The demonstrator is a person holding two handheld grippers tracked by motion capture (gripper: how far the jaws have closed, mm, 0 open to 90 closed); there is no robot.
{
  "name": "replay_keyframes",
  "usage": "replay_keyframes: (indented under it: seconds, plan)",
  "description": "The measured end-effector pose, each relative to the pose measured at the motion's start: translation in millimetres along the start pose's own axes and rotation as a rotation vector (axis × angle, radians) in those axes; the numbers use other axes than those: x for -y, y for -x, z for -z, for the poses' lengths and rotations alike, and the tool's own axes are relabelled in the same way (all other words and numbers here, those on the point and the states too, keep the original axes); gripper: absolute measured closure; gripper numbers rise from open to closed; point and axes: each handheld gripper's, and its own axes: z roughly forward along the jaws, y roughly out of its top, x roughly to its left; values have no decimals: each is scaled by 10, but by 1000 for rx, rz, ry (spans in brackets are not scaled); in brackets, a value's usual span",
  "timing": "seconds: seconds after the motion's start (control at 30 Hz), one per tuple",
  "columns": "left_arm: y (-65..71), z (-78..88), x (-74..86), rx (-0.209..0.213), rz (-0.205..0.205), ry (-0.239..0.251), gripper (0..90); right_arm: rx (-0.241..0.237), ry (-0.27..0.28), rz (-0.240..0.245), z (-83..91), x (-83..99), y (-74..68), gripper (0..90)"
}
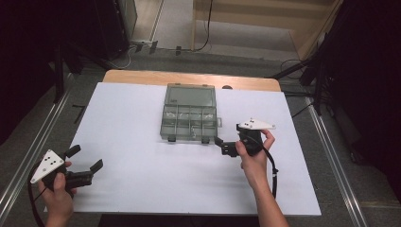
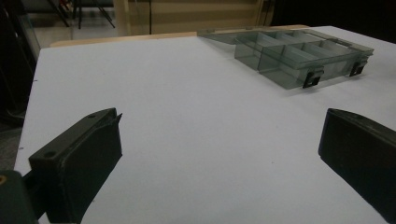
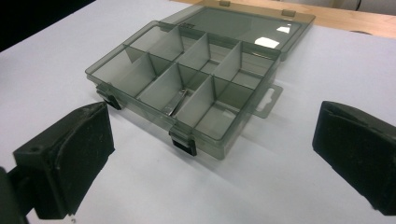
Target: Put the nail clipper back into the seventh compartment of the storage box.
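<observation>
The right gripper (image 1: 226,145) hovers with jaws spread wide and empty, just off the 4 o'clock corner of the open compartment box (image 1: 189,118) at mid-table. A clumsy nudge could skid the light box or spill the small metal piece (image 3: 176,102) inside. The left gripper (image 1: 84,163), also open, waits at 8 o'clock.

One compartment box (image 3: 187,88) of smoky clear plastic lies open on one white surface (image 1: 142,161). Its tray is split into eight compartments, two rows of four. One lid (image 3: 243,23) lies folded back flat behind it. Two black latches (image 3: 183,142) sit on the front wall. One small metal piece (image 3: 176,103) lies in one front compartment. Two claws are present, the left claw (image 1: 85,163) and the right claw (image 1: 223,144), each with two black jaws.
</observation>
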Motion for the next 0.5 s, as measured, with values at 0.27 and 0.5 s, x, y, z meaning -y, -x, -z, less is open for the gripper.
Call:
replay_keyframes:
  seconds: [0.27,0.5]
  plan:
    - [1,-1,0,0,2,2,0,13,26,-22,139,111,78,0]
    - [5,-3,1,-1,-2,2,0,23,54,-21,268,217,138,0]
